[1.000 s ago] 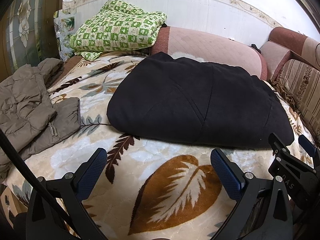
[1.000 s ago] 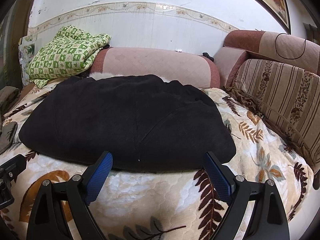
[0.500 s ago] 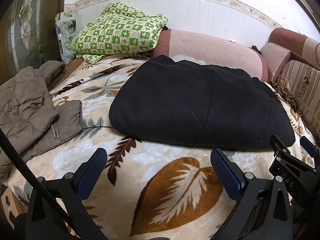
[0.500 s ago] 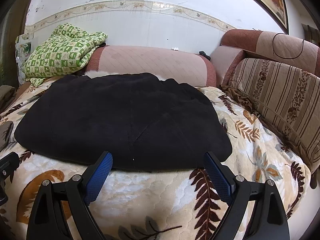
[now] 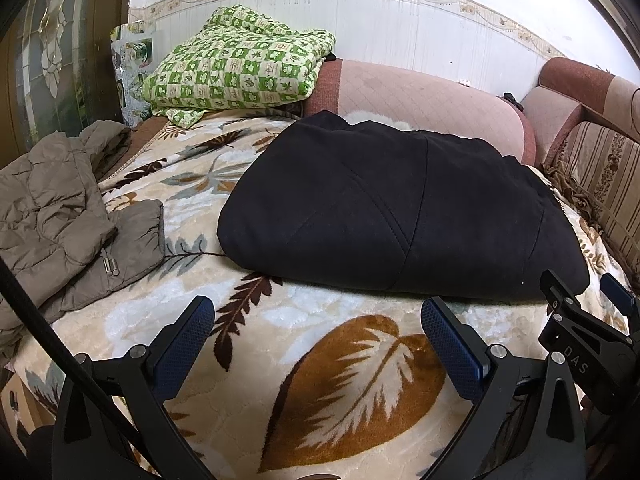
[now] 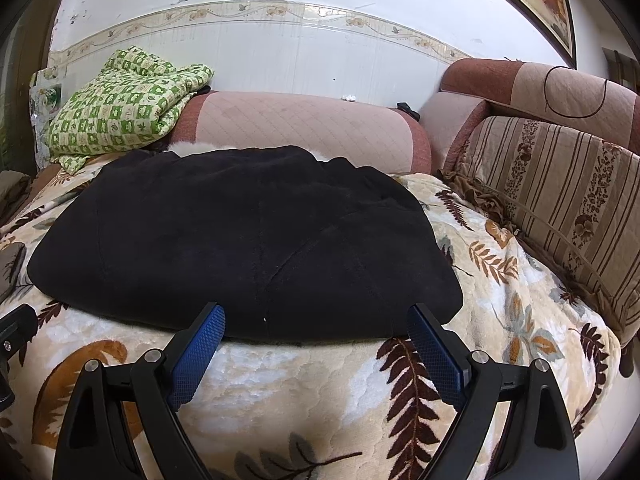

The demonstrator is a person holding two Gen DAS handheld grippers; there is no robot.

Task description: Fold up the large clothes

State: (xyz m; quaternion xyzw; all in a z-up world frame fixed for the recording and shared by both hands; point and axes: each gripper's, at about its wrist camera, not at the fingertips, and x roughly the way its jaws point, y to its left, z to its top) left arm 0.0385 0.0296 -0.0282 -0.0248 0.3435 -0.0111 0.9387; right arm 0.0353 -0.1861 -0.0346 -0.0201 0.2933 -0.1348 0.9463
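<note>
A large black garment (image 5: 400,208) lies folded into a thick flat bundle on the leaf-patterned blanket (image 5: 344,372); it also shows in the right wrist view (image 6: 240,248). My left gripper (image 5: 316,320) is open and empty, hovering over the blanket just short of the garment's near edge. My right gripper (image 6: 316,324) is open and empty, its blue fingertips (image 6: 432,344) level with the garment's near edge. The right gripper's body also shows at the right of the left wrist view (image 5: 580,344).
A grey-brown padded jacket (image 5: 60,216) lies crumpled at the left. A green checked quilt (image 5: 236,72) sits at the back left on the pink sofa back (image 6: 304,128). A striped cushion (image 6: 560,200) lines the right side.
Both grippers have drawn back a little and risen; the black garment lies still and sits slightly farther away in both views. Jaws stay open.
</note>
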